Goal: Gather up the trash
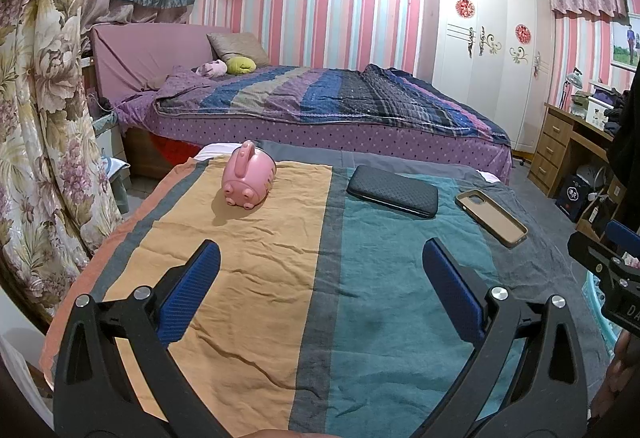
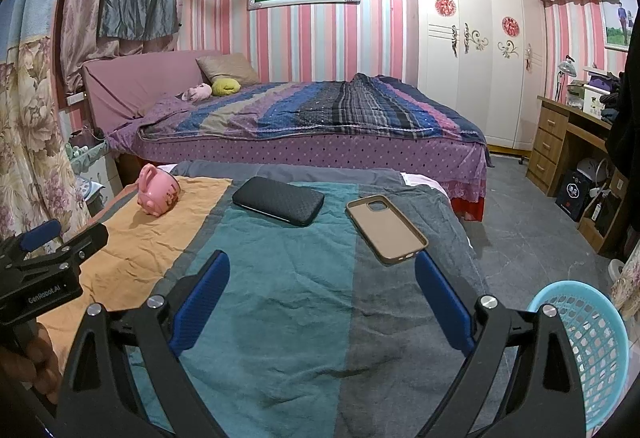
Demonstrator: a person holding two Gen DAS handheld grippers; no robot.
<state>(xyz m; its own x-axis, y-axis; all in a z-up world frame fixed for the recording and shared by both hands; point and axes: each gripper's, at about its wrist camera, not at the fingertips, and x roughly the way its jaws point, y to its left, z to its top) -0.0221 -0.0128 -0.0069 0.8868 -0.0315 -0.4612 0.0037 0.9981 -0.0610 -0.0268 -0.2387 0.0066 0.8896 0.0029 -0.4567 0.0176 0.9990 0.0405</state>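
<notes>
A pink pig-shaped mug point(image 1: 249, 180) point(image 2: 157, 193) lies on its side on the orange stripe of the cloth-covered table point(image 1: 280, 298). A black case point(image 1: 393, 191) point(image 2: 279, 200) and an empty tan phone case point(image 1: 491, 211) point(image 2: 386, 229) lie on the teal and grey stripes. A light blue mesh basket point(image 2: 592, 342) stands on the floor at the table's right. My left gripper point(image 1: 320, 274) is open and empty above the near table. My right gripper point(image 2: 322, 282) is open and empty, just short of the phone case. No loose trash shows.
A big bed point(image 1: 320, 106) with a striped quilt stands behind the table. A floral curtain point(image 1: 44, 142) hangs at the left. A white wardrobe point(image 2: 472, 50) and a wooden desk point(image 2: 568, 142) stand at the right. Grey floor point(image 2: 532, 222) lies between.
</notes>
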